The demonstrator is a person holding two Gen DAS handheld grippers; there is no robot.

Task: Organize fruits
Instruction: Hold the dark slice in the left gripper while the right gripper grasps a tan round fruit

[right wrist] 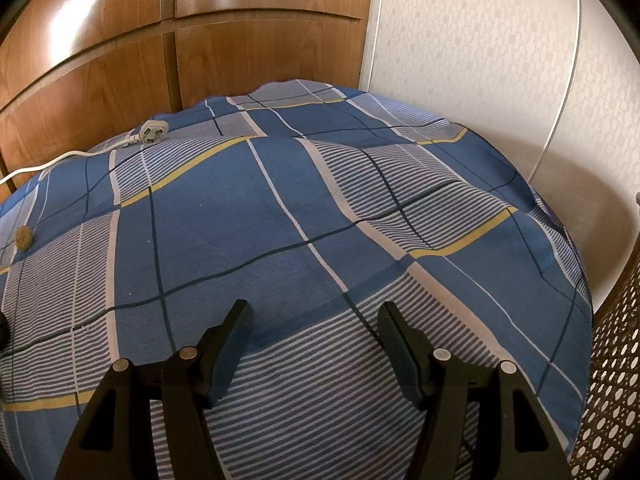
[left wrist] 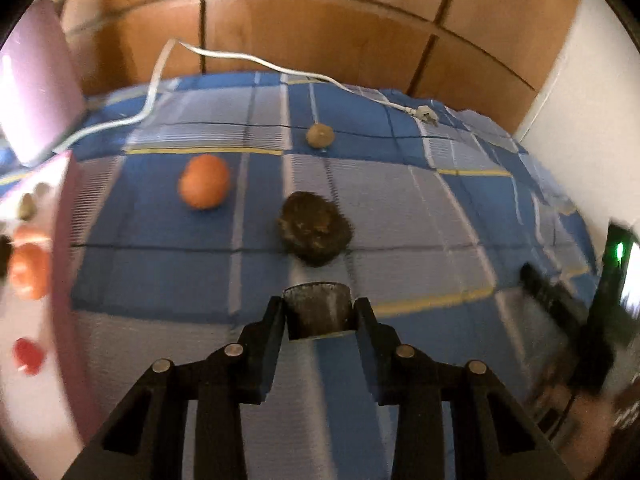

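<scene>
Left wrist view only: pink tray (left wrist: 60, 240) at far left with blurred orange and red fruits, then an orange (left wrist: 205, 181) on the blue checked bedsheet (left wrist: 160, 272), a dark rough fruit (left wrist: 314, 227) mid-frame, a small brown fruit (left wrist: 320, 135) behind. Left gripper (left wrist: 319, 312) clenched on a dark cylindrical piece (left wrist: 316, 310). Right wrist view: right gripper (right wrist: 314, 312) released, empty over the sheet; white plug (right wrist: 150, 133) top left; wicker panel (right wrist: 612, 380) at far right.

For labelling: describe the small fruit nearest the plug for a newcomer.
On the blue checked cloth, follow the white cable to its plug. Just left of it lies a small tan round fruit, smaller and paler than the orange fruit and the dark rough lump.
</scene>
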